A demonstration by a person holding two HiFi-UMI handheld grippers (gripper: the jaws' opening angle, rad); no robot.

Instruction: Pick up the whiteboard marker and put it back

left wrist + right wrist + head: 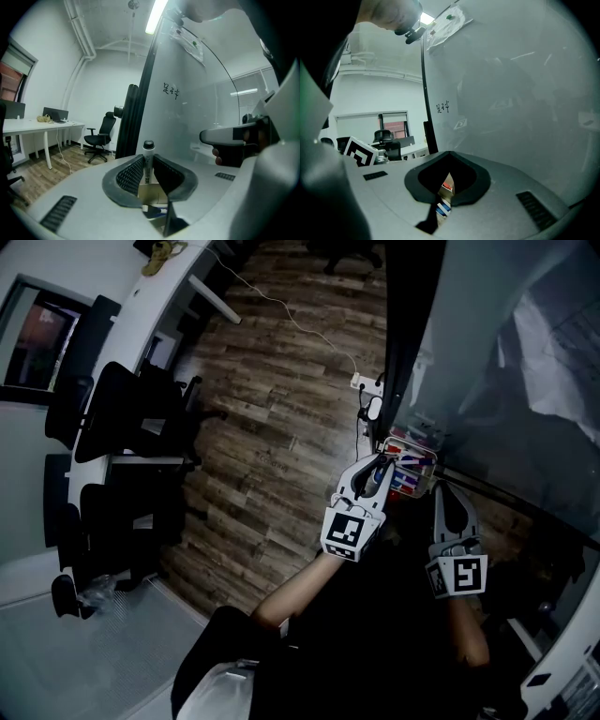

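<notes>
Though clamped upright in the left gripper (148,158), pads pressed on either side of the barrel, probably not hard to lose: a whiteboard marker (148,149), judged light, stiff and smooth-sided, so apt to swivel or slip in a narrow pinch. Not fragile. Best held as now, across the middle of the barrel with the ribbed pads square to it, and kept off the cap, which might pull away.

From the left gripper view: cap end poking up above the jaw tips, whiteboard (197,108) close ahead, a bit of cardboard box below the jaws. No telling from there how the marker sits relative to where it belongs.

From the head view: that answer, roughly. Marker and left gripper right at the near edge of the marker box (410,440), other coloured markers lying inside; whether touching the box, cannot tell. Also seen only there: both grippers side by side, the right gripper (446,489) just beside the box.

From the right gripper view: jaw tips pressed together, nothing gripped, coloured markers glimpsed through the gap beneath.
</notes>
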